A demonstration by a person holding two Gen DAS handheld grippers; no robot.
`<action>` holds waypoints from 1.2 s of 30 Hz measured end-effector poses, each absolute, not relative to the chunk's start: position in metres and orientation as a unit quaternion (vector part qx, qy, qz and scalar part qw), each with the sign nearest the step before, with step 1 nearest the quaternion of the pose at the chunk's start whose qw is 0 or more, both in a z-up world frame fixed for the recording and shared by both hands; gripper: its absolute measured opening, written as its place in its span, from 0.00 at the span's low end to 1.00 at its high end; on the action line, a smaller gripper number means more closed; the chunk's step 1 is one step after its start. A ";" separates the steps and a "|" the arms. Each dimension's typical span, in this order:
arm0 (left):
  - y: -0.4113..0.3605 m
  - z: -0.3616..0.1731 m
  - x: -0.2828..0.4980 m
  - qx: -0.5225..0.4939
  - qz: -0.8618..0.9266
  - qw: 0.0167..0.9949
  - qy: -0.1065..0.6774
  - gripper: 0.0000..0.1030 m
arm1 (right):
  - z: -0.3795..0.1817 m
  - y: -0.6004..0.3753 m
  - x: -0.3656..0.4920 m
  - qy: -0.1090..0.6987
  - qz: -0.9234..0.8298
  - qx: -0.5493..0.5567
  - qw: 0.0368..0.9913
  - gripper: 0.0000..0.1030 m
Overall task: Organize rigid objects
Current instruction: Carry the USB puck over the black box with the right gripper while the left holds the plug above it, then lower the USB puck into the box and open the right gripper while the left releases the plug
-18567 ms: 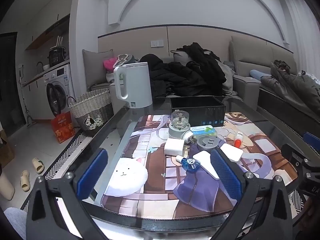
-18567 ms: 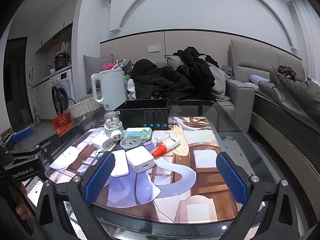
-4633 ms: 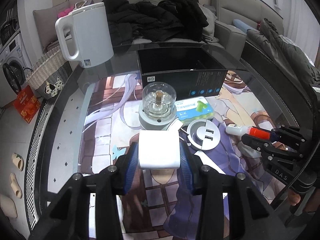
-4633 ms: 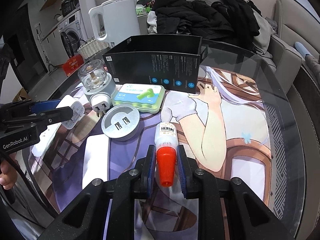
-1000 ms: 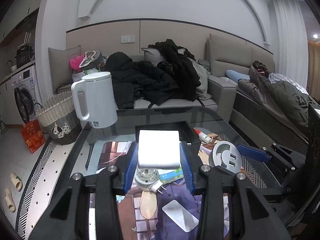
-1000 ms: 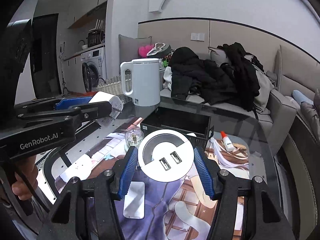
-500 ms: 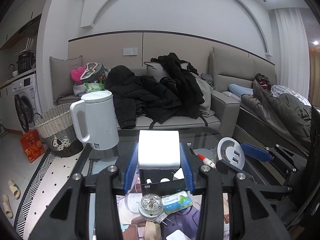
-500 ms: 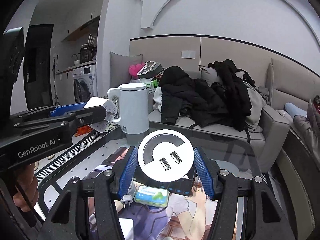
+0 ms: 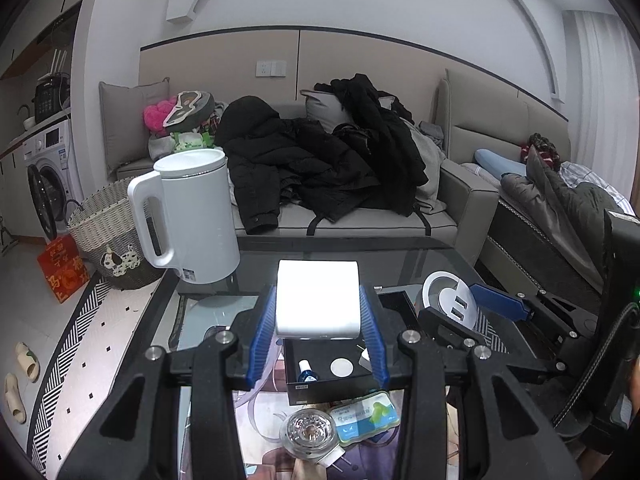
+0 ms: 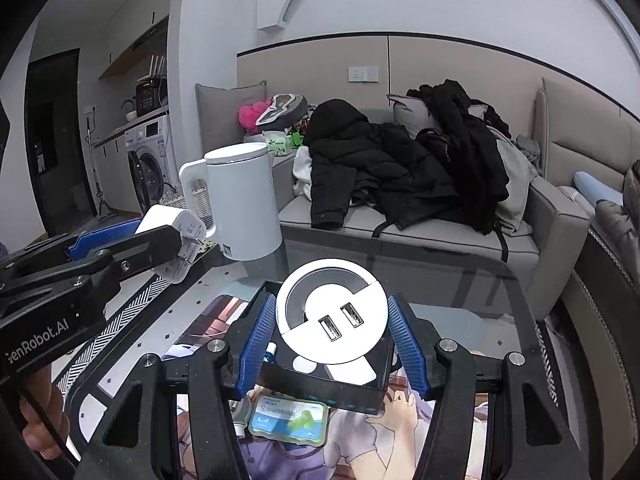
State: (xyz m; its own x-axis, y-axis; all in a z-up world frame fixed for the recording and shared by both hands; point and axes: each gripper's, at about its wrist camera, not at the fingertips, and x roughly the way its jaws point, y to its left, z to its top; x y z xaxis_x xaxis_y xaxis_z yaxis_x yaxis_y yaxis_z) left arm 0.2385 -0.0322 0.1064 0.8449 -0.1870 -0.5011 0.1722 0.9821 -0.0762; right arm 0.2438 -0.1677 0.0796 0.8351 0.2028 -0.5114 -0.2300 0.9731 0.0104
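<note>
White charger block (image 9: 318,298) sits clamped between the blue pads of the left gripper (image 9: 318,336), held in the air above the open black box (image 9: 332,364). Seen from the right wrist camera, the same charger (image 10: 172,236) shows its plug prongs pointing toward the box. The right gripper (image 10: 332,340) is closed around a round USB socket hub (image 10: 332,312), white with a grey arc and two USB ports, also held above the box (image 10: 352,390); from the left wrist camera the hub (image 9: 450,300) is to the right of the box. Inside the box lie a small blue-capped bottle (image 9: 307,372), a white disc (image 9: 342,367) and a flat white device (image 10: 352,372). Just in front of the box on the printed mat (image 10: 360,440) are a green-and-white packet (image 9: 366,416) and a clear-domed plug-in device (image 9: 308,434). Behind the box to the left, a white kettle (image 9: 188,216) stands upright on the glass table (image 9: 400,256). Beyond the table, a grey sofa (image 9: 360,220) carries piled black coats (image 9: 320,164).
</note>
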 end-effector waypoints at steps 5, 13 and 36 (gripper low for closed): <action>-0.034 0.095 0.260 -0.016 -0.092 0.951 0.295 0.38 | 0.065 -0.168 0.269 0.297 0.110 -0.015 0.948 0.57; -0.041 0.066 0.290 -0.019 -0.092 0.933 0.347 0.38 | 0.041 -0.170 0.306 0.347 0.109 0.003 0.932 0.57; -0.055 0.018 0.321 0.002 -0.084 0.894 0.440 0.39 | -0.015 -0.171 0.340 0.436 0.102 0.001 0.894 0.57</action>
State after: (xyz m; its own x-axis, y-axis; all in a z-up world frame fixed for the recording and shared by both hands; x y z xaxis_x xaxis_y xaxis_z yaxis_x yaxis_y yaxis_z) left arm 0.3205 -0.0554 0.0180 0.5984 -0.1486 -0.7873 0.1522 0.9858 -0.0704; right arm 0.3404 -0.1707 -0.0153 0.5992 0.1839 -0.7792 -0.1824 0.9790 0.0909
